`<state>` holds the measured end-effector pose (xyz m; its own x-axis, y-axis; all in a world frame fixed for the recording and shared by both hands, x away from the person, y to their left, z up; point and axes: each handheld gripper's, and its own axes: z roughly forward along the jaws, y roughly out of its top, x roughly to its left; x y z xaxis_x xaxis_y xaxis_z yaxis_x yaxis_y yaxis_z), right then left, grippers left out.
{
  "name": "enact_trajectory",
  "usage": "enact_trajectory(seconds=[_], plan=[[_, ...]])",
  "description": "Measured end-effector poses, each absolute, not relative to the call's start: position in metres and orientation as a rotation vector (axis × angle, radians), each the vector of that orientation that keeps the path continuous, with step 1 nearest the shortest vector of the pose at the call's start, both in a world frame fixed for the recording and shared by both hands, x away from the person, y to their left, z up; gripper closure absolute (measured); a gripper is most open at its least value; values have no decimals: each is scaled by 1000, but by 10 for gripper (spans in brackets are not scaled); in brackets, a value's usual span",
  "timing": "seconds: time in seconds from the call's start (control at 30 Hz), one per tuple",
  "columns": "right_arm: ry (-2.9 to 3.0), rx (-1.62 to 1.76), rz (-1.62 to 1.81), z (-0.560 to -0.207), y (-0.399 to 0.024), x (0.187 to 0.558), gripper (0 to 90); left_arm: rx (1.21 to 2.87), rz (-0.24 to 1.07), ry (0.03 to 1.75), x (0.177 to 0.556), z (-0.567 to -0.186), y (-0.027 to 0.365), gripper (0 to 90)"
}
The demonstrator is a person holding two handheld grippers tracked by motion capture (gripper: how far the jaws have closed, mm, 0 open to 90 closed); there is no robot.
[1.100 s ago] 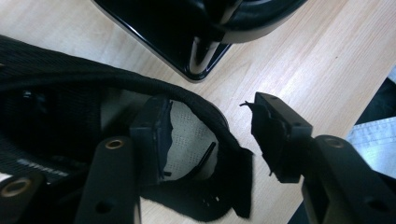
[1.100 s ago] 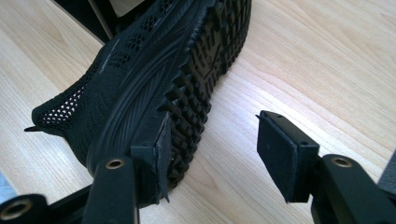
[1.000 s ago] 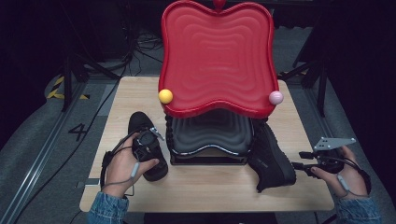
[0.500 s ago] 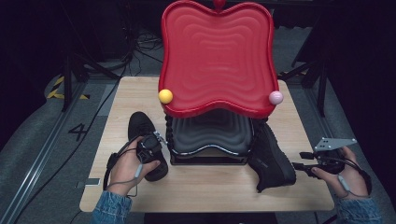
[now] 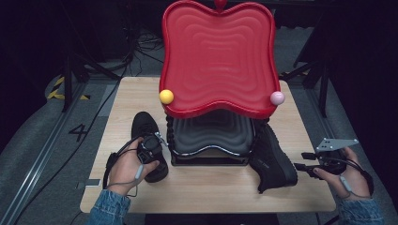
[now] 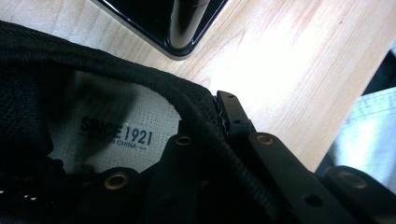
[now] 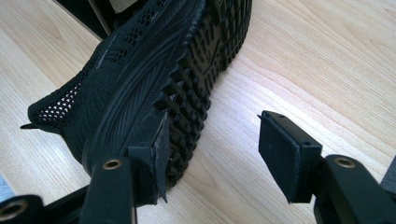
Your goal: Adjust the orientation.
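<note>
Item: left gripper (image 5: 152,146), jaws just closed down and now clamped on the collar rim of the left black shoe (image 5: 148,145); in the left gripper view the padded rim (image 6: 187,109) passes between the jaws, one inside the opening over the printed insole (image 6: 112,130), one outside. Shoe upright on the wooden table (image 5: 206,187), long axis running away from the person, toe far, heel under the hand. Item: right gripper (image 5: 305,166), jaws standing wide, nothing between them; the right black shoe (image 7: 154,88) lies on its side just ahead, tread (image 7: 201,79) turned toward the open gap, one pad beside the sole edge, not gripping it. Its long axis runs from the gripper toward the black-and-red tiered stand (image 5: 216,84). Judgement: the left shoe is the one ready to lift; the right hand is nearer the tipped shoe.
</note>
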<state>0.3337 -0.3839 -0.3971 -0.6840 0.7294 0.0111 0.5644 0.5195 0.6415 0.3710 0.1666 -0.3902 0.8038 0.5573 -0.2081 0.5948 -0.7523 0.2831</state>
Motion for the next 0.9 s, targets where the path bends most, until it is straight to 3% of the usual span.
enact_trajectory(seconds=[0.17,0.9], plan=[[2499,1089,917,-396,-385,333,441,2656,-171,857,368,-376,167,867],[2486,1082,931,-391,-389,330,436,2727,-114,756,346,-254,165,867]])
